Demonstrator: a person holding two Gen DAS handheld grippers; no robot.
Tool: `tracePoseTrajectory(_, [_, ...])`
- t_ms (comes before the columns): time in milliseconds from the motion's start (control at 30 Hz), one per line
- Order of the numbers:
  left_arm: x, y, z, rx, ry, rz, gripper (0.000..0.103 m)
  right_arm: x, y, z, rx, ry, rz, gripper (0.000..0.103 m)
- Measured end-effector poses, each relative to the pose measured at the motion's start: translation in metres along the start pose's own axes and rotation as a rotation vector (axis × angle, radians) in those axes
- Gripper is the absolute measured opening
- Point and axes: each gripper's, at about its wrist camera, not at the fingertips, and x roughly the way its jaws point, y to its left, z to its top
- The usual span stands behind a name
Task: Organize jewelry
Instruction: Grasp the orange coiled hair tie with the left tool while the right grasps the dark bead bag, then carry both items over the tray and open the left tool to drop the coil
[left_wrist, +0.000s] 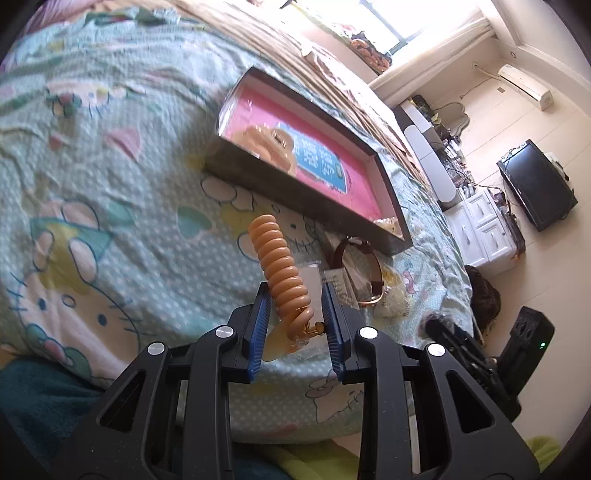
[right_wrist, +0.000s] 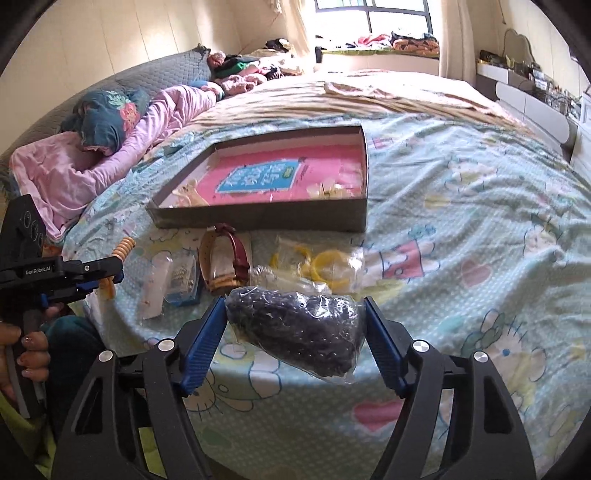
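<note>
- The lower end of the orange coil (left_wrist: 279, 269) sits behind my left hand-held gripper (left_wrist: 295, 314); I can't tell where its pads bite.
- What fills the dark bag (right_wrist: 299, 328) is too small to tell.
- The print in the tray (left_wrist: 391, 206) is blurred.

Glossy orange plastic coil (left_wrist: 279, 266), crinkly clear plastic bag (right_wrist: 299, 332), matt printed cloth bedsheet (right_wrist: 461, 229).

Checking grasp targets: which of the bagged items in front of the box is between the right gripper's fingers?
The clear bag of dark beads, nearest the right gripper. The bag of yellow rings lies farther back, toward the box.
</note>
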Motion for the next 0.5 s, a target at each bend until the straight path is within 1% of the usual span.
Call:
tracePoseTrajectory(200, [-0.006, -0.012, 0.007, 0.063, -0.045, 0.052, 0.02, -0.005, 0.006, 0.022, -0.037, -0.054, 0.009, 0.072])
tracePoseTrajectory(500, [-0.001, -0.024, 0.026, 0.12, -0.073, 0.095, 0.02, 0.005, 0.012, 0.046, -0.05, -0.081, 0.036, 0.072])
